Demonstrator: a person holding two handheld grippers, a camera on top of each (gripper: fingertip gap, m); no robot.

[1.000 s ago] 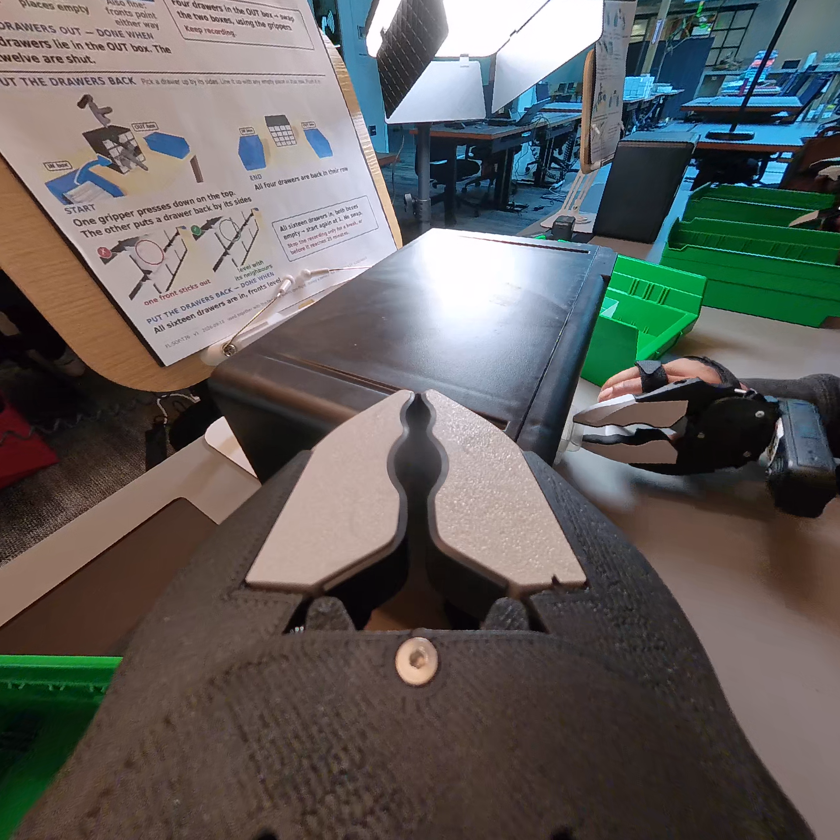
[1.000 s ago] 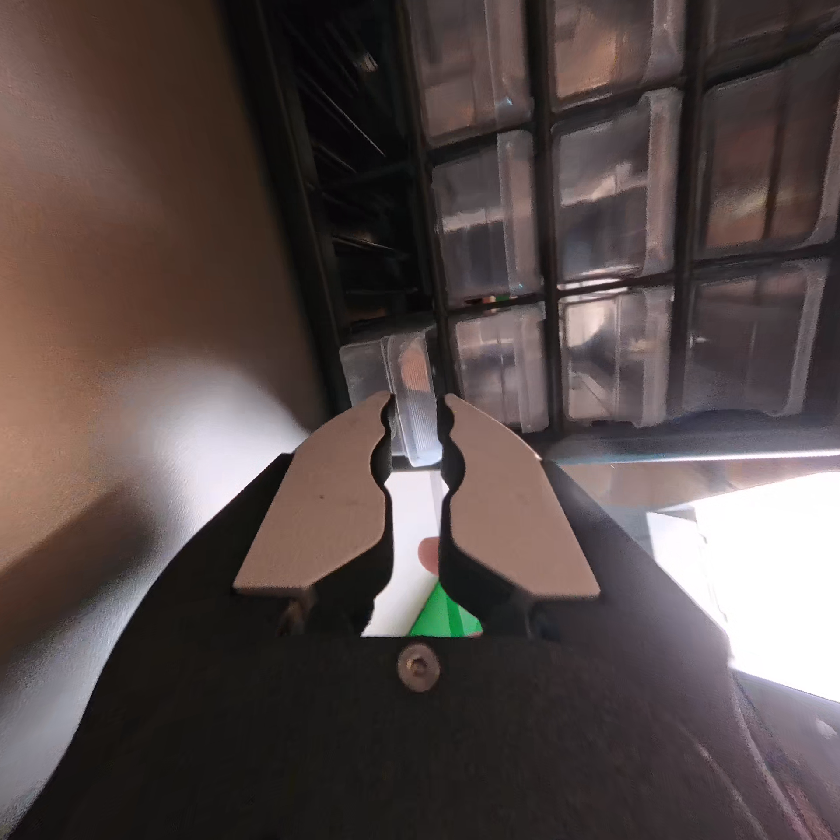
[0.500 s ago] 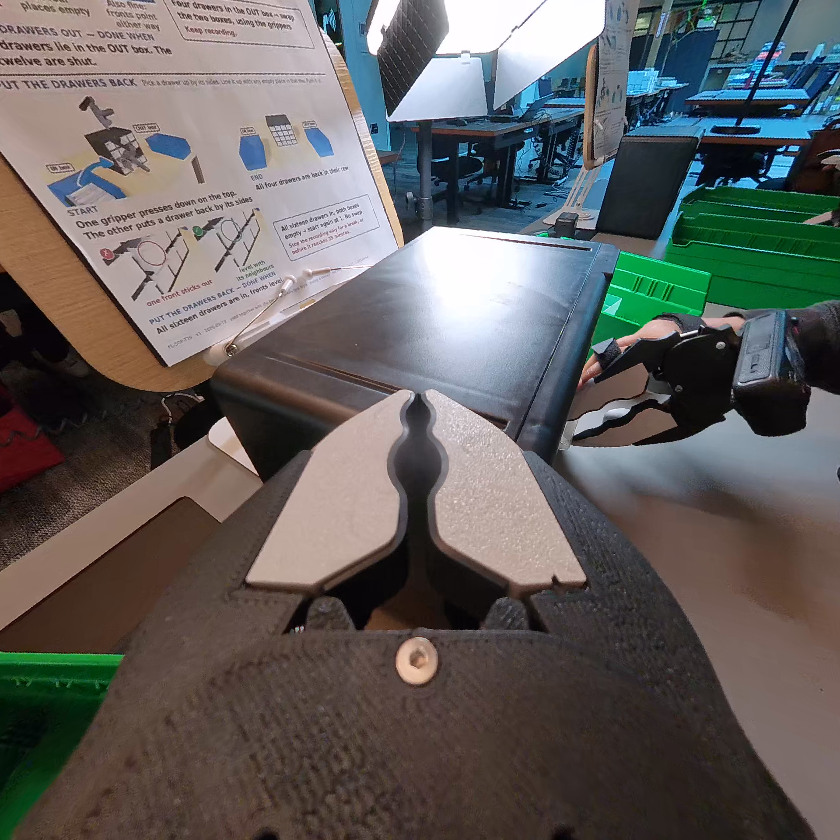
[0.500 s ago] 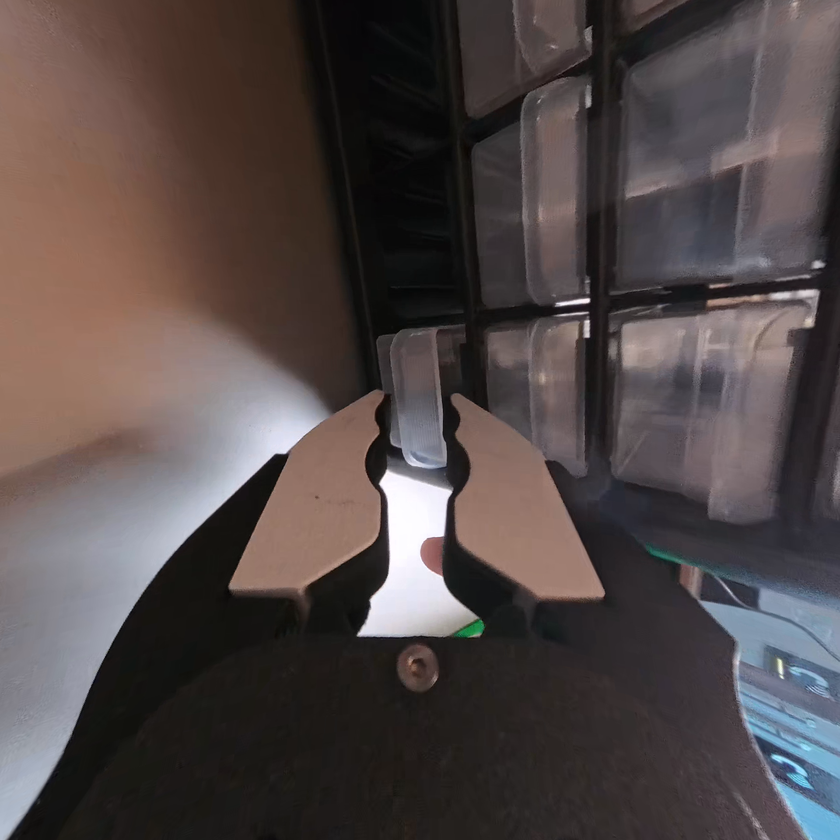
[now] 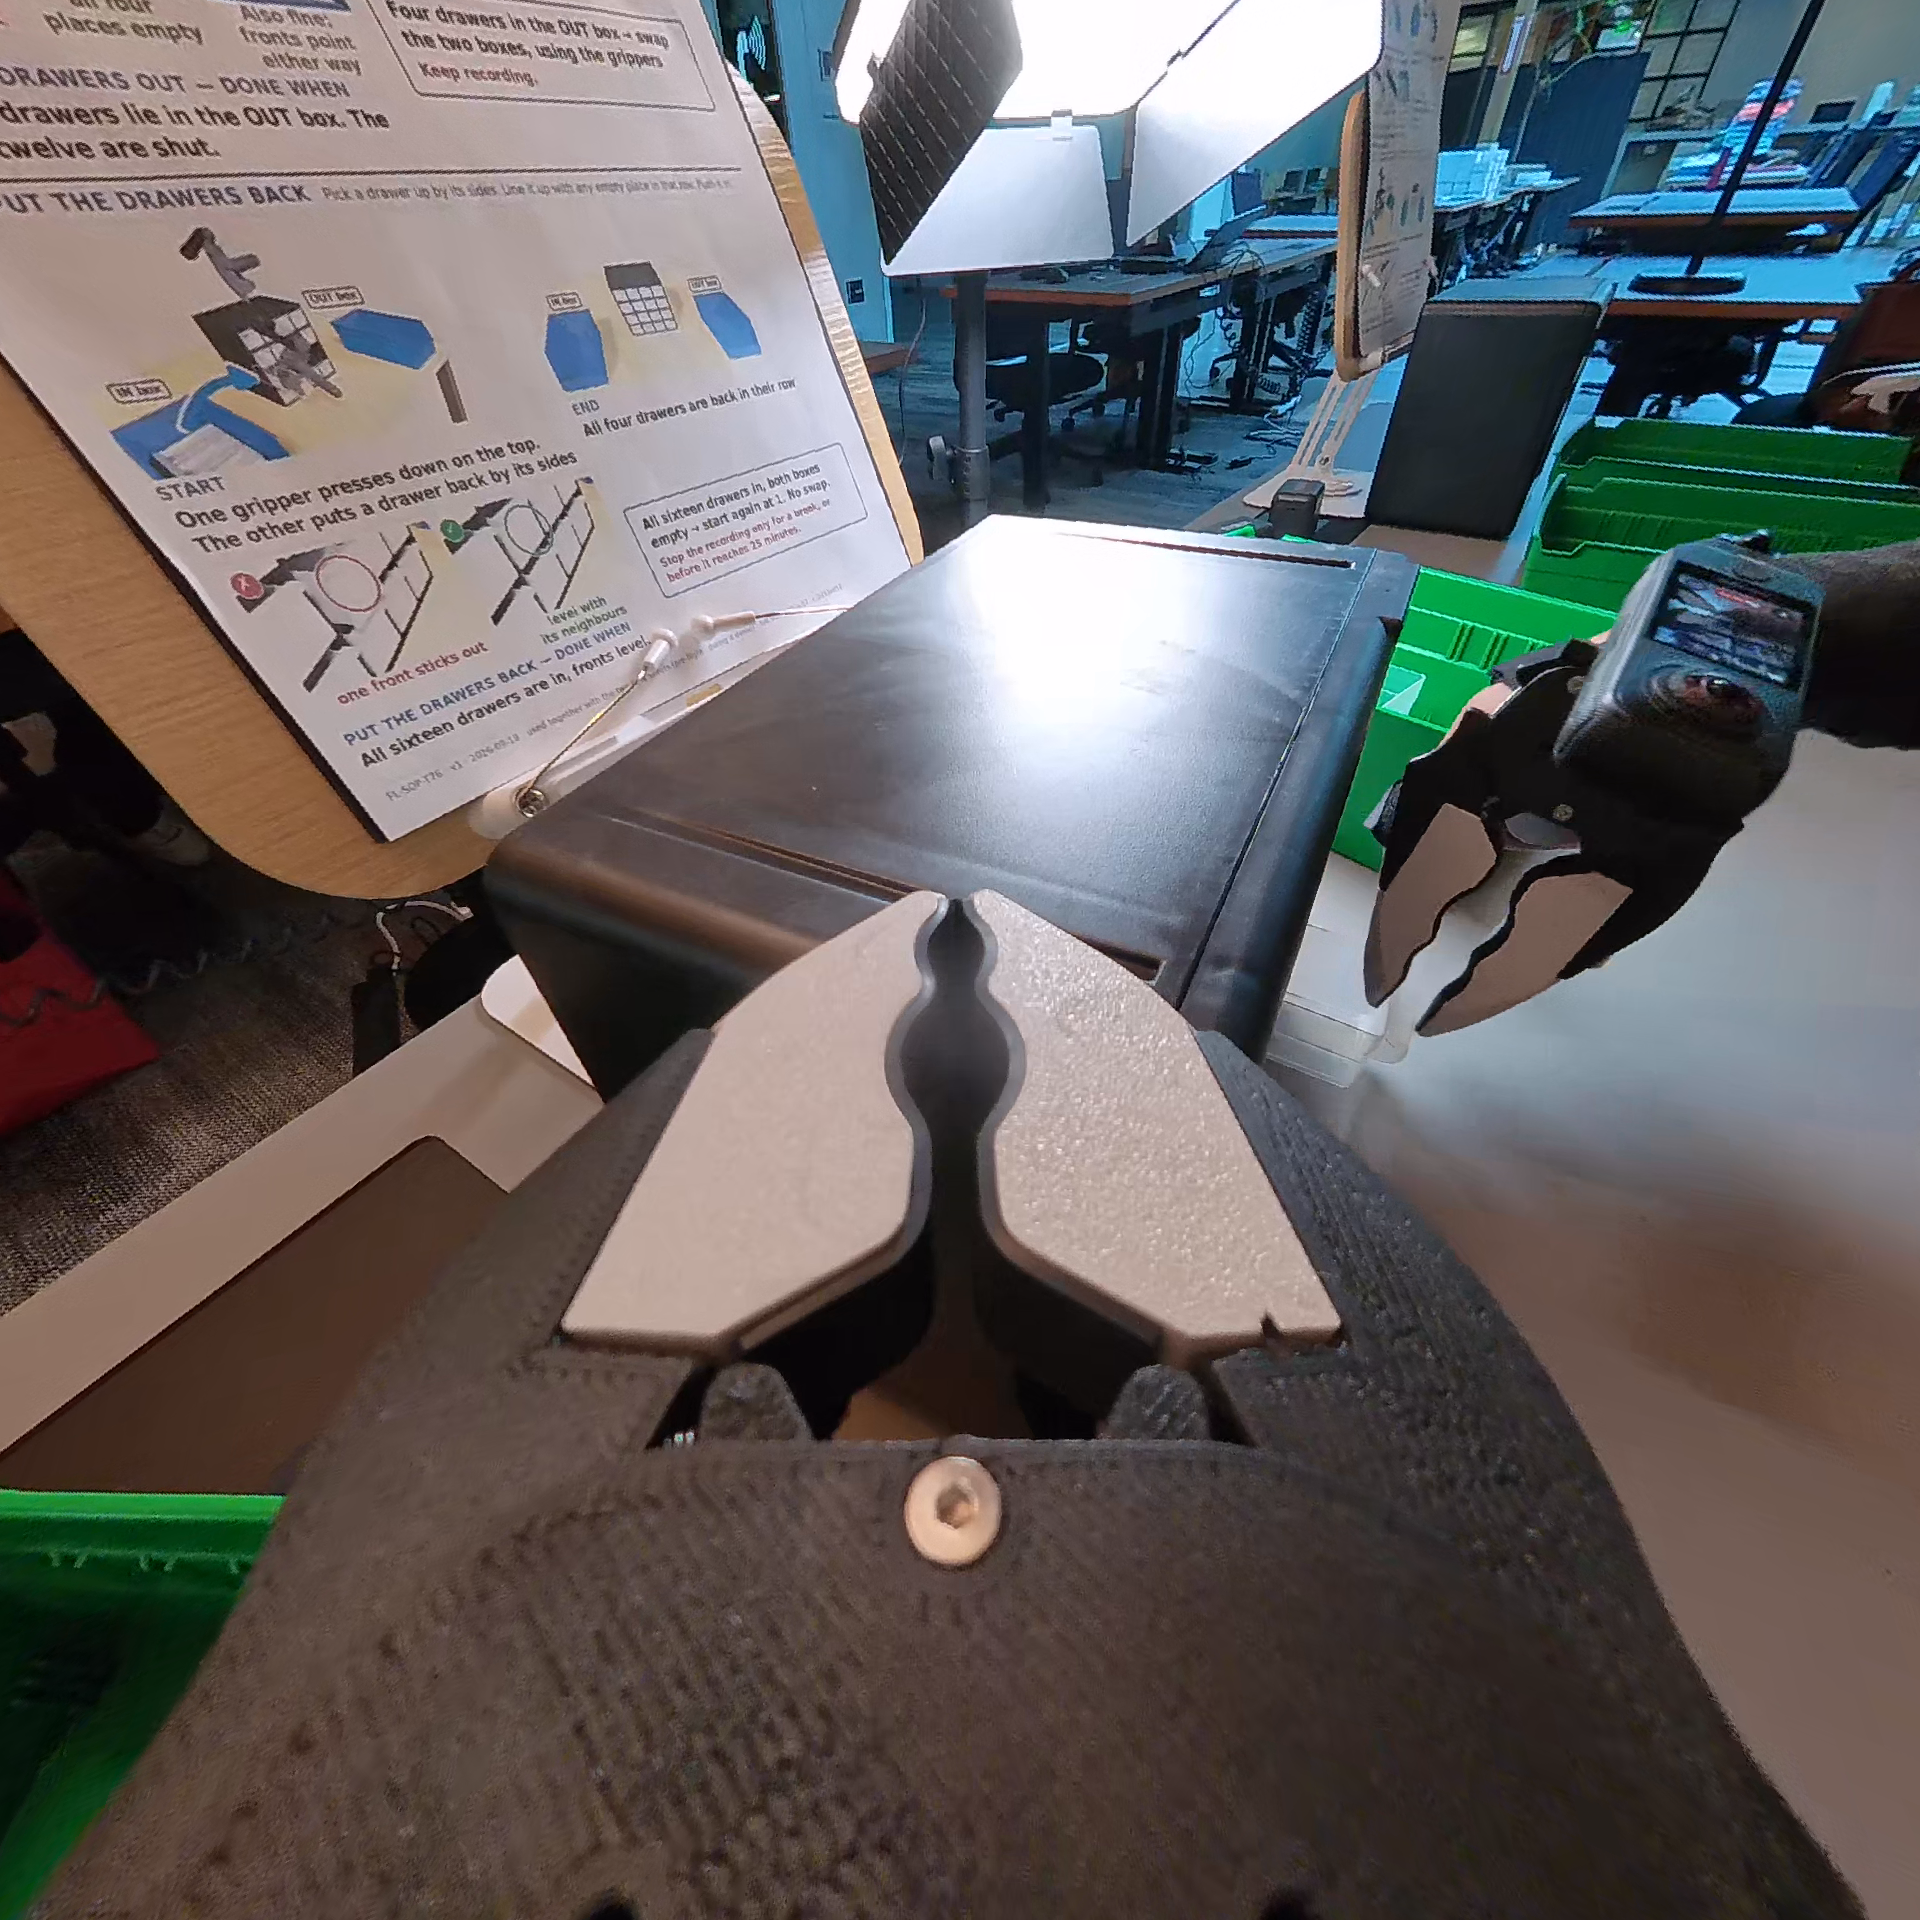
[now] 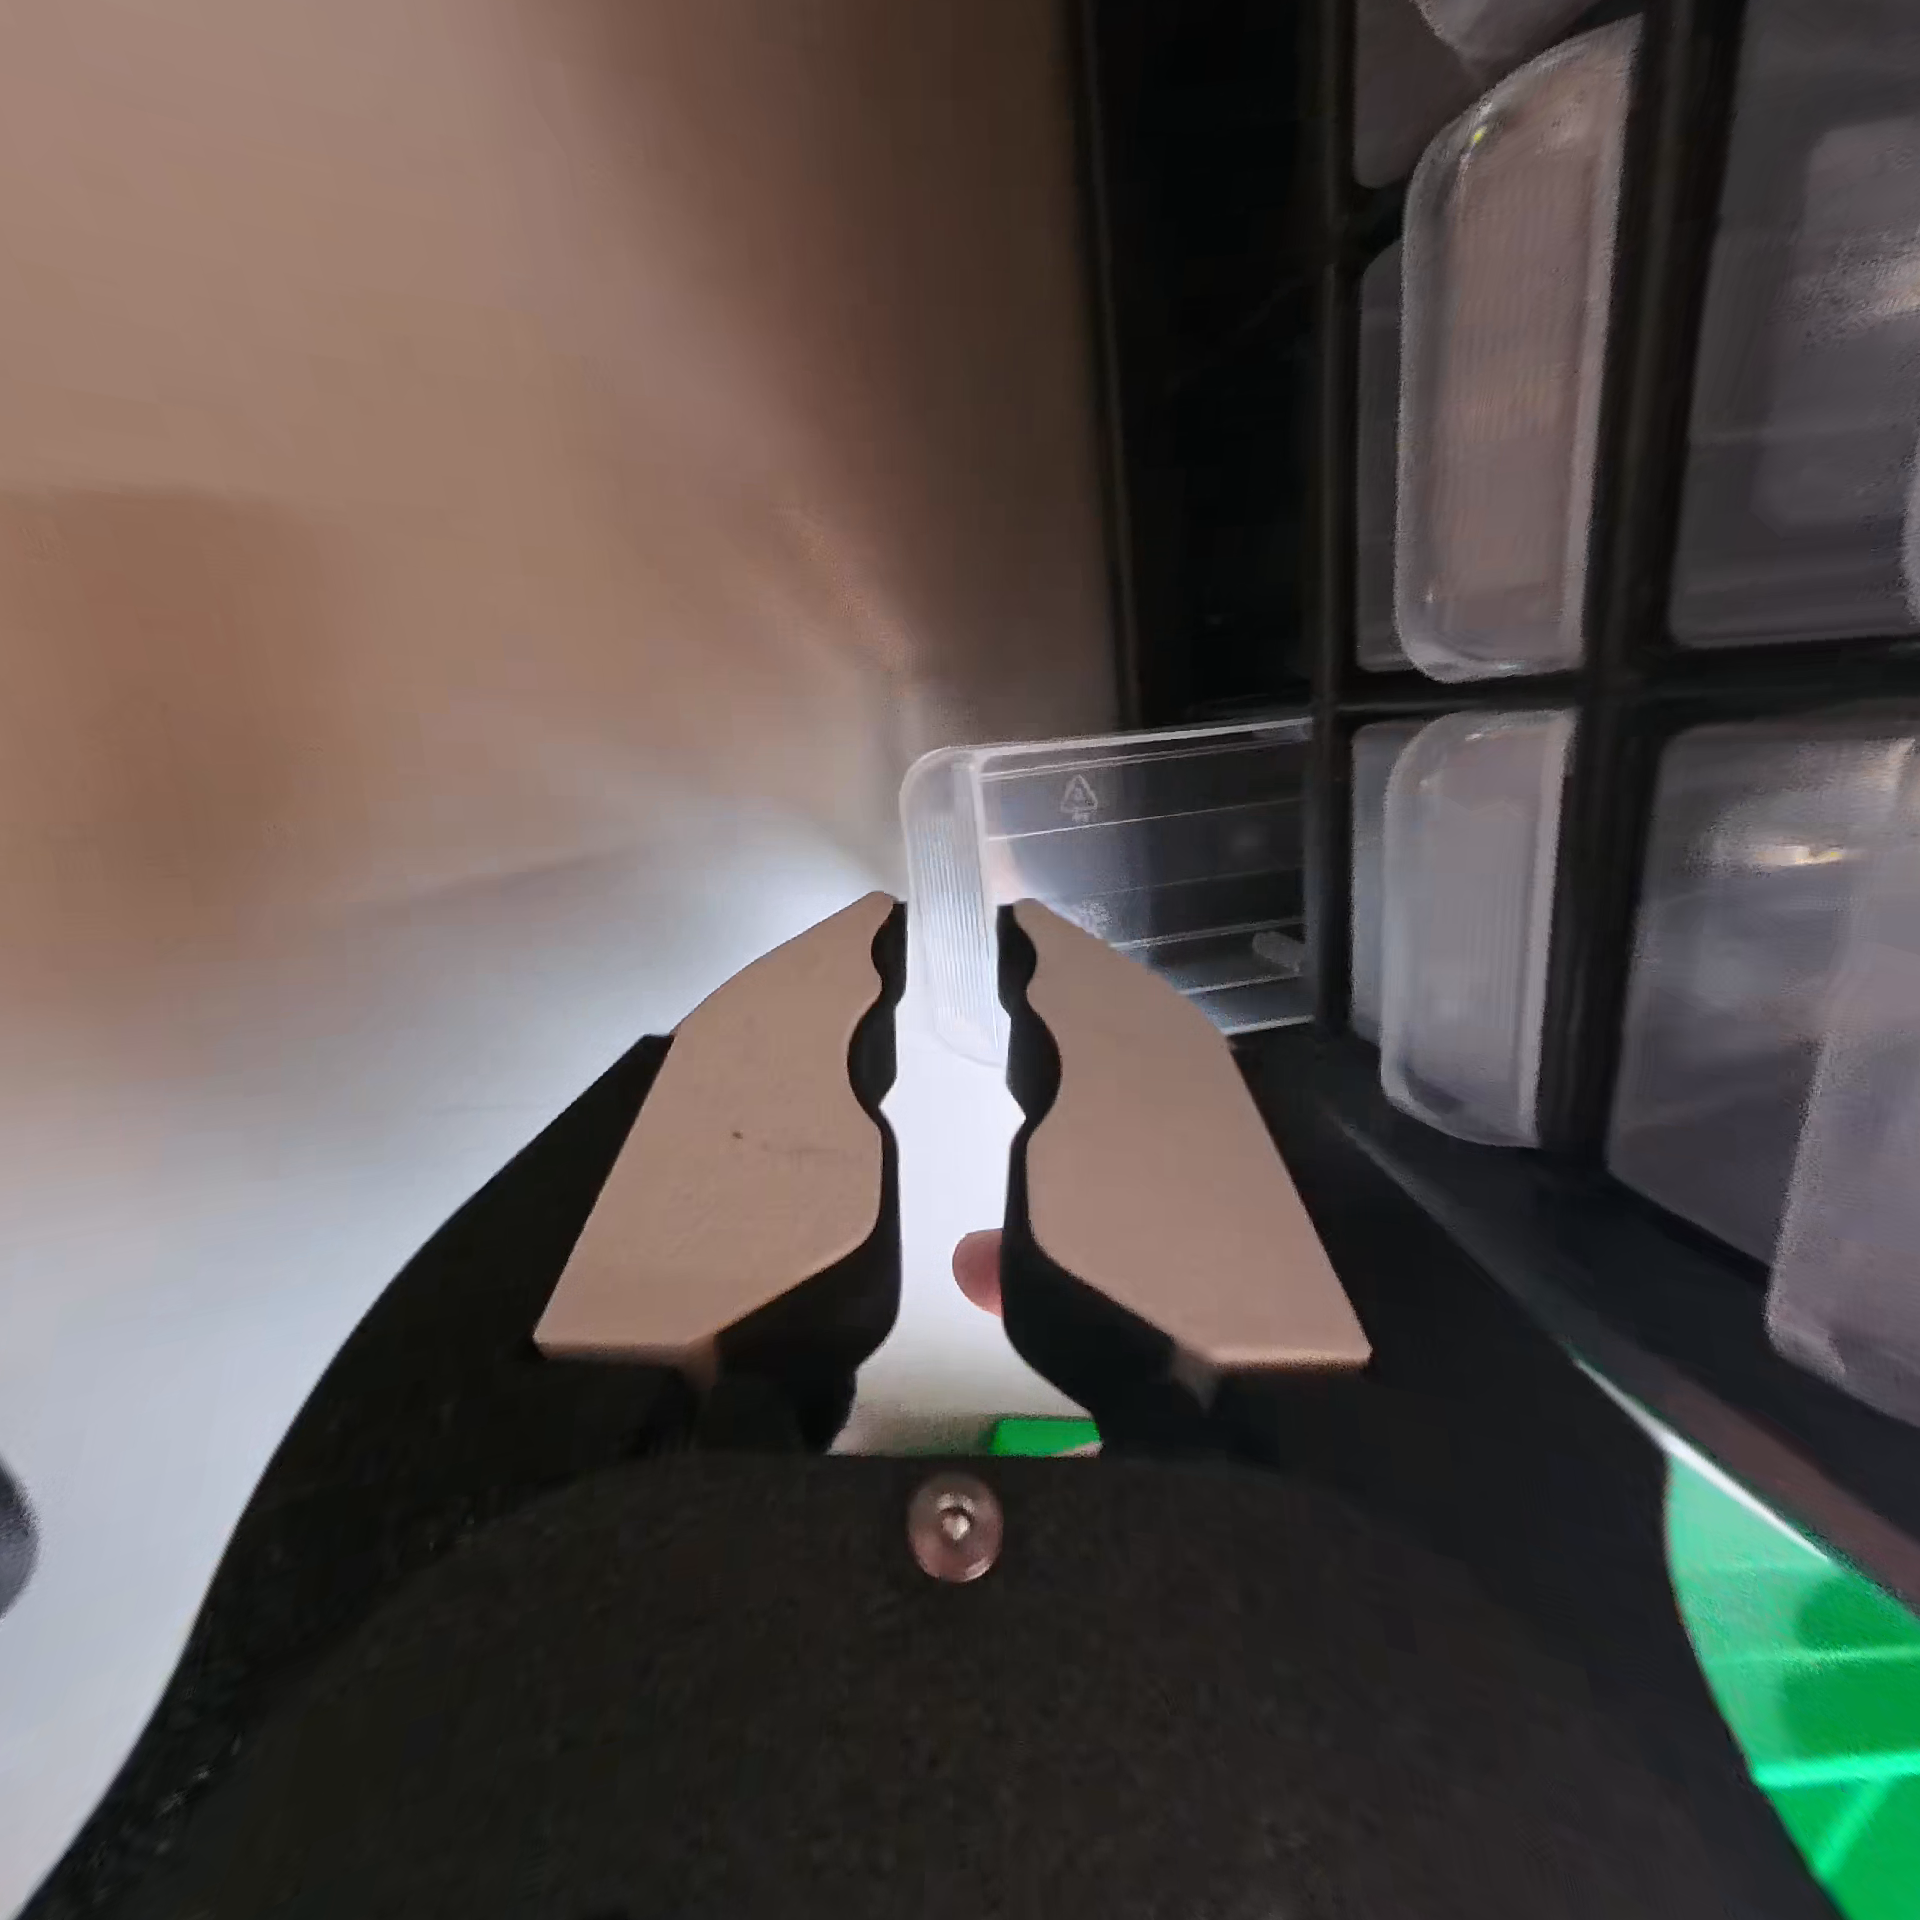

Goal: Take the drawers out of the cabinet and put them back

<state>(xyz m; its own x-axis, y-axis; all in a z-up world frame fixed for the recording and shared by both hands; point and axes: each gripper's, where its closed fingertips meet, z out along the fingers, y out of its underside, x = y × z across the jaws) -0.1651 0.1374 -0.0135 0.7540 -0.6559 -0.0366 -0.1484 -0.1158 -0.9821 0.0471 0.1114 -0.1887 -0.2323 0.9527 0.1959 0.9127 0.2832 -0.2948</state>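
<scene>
The black cabinet point(image 5: 1039, 707) stands on the table, and my left gripper point(image 5: 956, 909) is shut and empty, its tips on the front edge of the cabinet's top. In the right wrist view my right gripper point(image 6: 948, 909) is shut on the front handle of a clear drawer point(image 6: 1143, 862), which sticks partway out of the cabinet frame point(image 6: 1621, 665). Other clear drawers point(image 6: 1486, 353) sit shut in their slots. The left wrist view shows the right gripper point(image 5: 1403, 1013) at the cabinet's right side, pointing down at the drawer point(image 5: 1320, 1023).
Green bins stand right of the cabinet point(image 5: 1455, 665) and farther back point(image 5: 1714, 488); another green bin point(image 5: 104, 1621) is at my lower left. An instruction board point(image 5: 416, 364) leans behind the cabinet on the left. The pale table point(image 5: 1610, 1247) stretches to the right.
My right gripper has turned and drawn the clear drawer out of its slot; more of its side wall now shows. The left gripper has not moved.
</scene>
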